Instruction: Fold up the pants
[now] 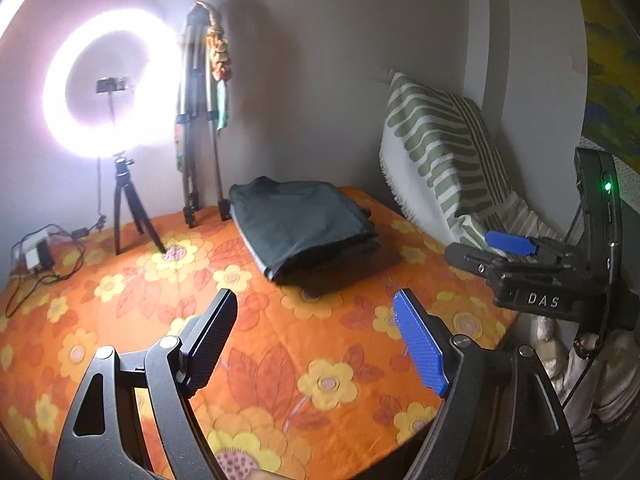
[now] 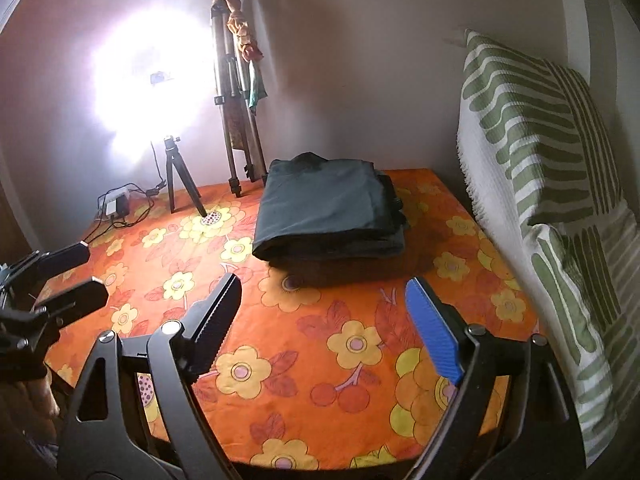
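Right wrist: folded pants (image 2: 328,212) on floral cloth (image 2: 320,340)

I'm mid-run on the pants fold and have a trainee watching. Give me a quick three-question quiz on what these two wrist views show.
1. True or false: the left gripper holds the dark pants.
2. Multiple choice: the pants lie (A) spread flat, (B) folded in a compact stack, (C) draped over the striped pillow.
3. Fill in: the pants rest on a sheet printed with ____.

Key
1. False. Both the left gripper and the right gripper stand open and empty, short of the pants.
2. B
3. Flowers, yellow on orange.
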Motion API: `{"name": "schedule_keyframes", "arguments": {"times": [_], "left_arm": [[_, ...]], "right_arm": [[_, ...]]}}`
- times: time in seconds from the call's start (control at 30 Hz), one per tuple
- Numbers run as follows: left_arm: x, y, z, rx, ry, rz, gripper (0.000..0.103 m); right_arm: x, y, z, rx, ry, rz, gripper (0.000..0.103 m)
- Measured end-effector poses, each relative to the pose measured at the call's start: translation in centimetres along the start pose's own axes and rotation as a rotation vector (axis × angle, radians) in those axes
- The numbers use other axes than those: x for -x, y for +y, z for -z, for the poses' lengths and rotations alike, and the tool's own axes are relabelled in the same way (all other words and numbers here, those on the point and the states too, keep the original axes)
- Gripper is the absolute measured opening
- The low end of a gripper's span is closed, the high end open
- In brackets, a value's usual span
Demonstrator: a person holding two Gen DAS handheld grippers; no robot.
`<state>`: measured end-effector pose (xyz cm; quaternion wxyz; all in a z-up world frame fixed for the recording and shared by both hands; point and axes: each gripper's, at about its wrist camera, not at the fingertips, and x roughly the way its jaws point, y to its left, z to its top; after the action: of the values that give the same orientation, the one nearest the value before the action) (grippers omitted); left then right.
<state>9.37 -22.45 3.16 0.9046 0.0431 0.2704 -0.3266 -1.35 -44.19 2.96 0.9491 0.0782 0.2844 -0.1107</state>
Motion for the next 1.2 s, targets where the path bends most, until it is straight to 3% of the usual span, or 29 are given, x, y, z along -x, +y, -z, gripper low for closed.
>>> {"name": "schedule_keyframes", "arguments": {"times": [0.17, 0.33, 0.63, 1.2], "left_arm": [[0.4, 0.5, 1.2, 0.033, 0.004, -0.035, 0.082], [-0.1, 0.6, 2.3, 0.033, 0.046, -0.073, 0.082], [0.4, 1.8, 3.1, 0.067, 0.054, -0.12, 0.082], [0.9, 2.3, 3.2, 0.07, 0.057, -0.172, 0.082]], "right_arm": [[1.6, 1.5, -0.1, 0.058, -0.047, 0.029, 0.103], [1.7, 1.8, 0.7, 0.047, -0.066, 0.052, 0.103], [-0.4, 1.9, 1.6, 0.043, -0.008, 0.027, 0.103], [-1.3, 3.4, 1.8, 0.085, 0.003, 0.009, 0.103]]}}
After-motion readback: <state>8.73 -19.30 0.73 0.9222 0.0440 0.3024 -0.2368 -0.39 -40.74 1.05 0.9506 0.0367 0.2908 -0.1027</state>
